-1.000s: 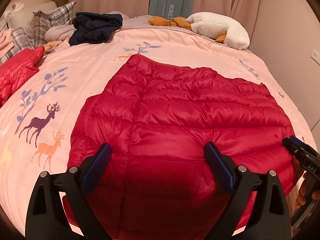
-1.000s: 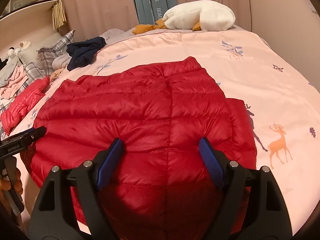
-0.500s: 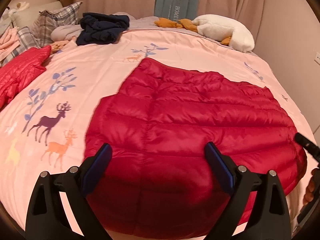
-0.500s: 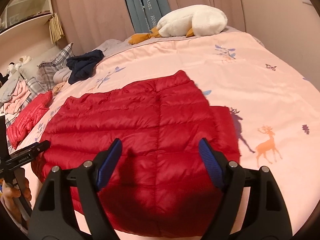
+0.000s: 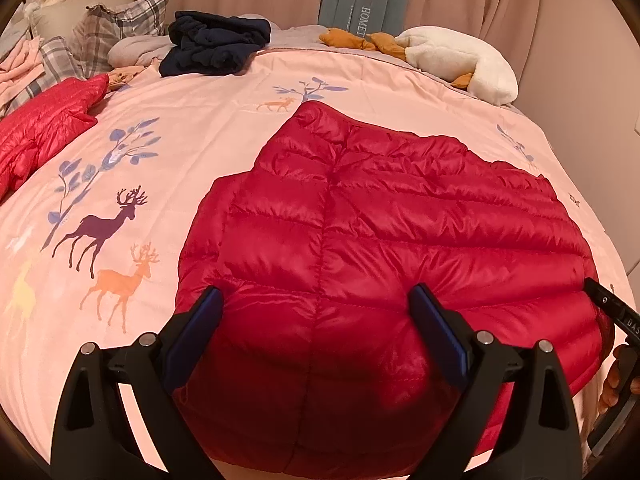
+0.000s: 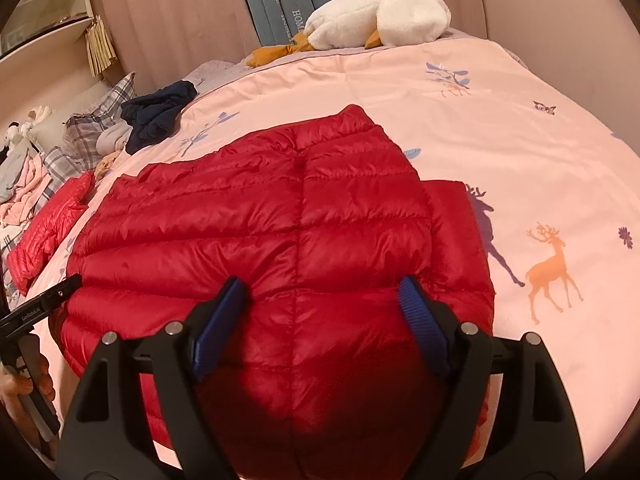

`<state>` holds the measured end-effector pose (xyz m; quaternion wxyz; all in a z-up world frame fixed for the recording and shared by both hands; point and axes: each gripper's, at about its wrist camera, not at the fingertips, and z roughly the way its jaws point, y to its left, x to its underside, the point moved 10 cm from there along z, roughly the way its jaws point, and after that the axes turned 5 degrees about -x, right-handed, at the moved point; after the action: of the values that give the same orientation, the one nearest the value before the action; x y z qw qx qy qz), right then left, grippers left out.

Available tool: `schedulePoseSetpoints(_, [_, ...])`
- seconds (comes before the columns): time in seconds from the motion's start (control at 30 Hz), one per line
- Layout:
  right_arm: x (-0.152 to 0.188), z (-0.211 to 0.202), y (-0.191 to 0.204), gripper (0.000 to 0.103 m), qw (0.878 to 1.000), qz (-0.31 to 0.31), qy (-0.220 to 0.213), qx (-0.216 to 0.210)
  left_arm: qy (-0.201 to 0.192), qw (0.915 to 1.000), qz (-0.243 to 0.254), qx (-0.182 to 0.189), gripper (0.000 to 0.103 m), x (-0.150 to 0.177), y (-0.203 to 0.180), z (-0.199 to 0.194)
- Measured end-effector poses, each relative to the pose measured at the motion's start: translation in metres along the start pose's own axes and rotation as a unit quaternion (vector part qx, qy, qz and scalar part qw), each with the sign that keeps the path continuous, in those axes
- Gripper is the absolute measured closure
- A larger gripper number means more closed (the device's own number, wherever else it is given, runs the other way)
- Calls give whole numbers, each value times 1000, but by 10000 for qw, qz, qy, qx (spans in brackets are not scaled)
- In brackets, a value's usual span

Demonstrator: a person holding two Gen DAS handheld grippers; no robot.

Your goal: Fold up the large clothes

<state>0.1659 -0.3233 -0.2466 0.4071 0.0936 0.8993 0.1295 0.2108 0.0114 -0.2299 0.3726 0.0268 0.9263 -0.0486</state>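
puffy quilted red jacket flat on pink duvet (deer print); both grippers wide apart, empty.

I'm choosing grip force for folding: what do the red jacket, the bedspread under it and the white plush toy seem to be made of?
Red puffer jacket: probably thin nylon or polyester shell over down-like fill; glossy highlights, puffy stitched channels.
Pink bedspread: looks like matte woven cotton or a blend; no sheen, printed deer and leaves.
White goose plush: fleecy pile, soft fuzzy outline, with orange fabric parts.
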Motion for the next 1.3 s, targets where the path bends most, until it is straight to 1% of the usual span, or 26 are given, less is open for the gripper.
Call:
schedulePoseSetpoints(0.23, [2,3,0,21,10000,57,31,-58,5,10000,-13,12,8,2,-1,2])
schedulePoseSetpoints(0.7, [-1,1,-1,21,9999,85,43,-44,62,9999,-83,11,8,6,3,0])
schedulePoseSetpoints(1.3, [-2,8,-1,18,9998,140,71,-78,71,9999,-106,22,8,8,3,0])
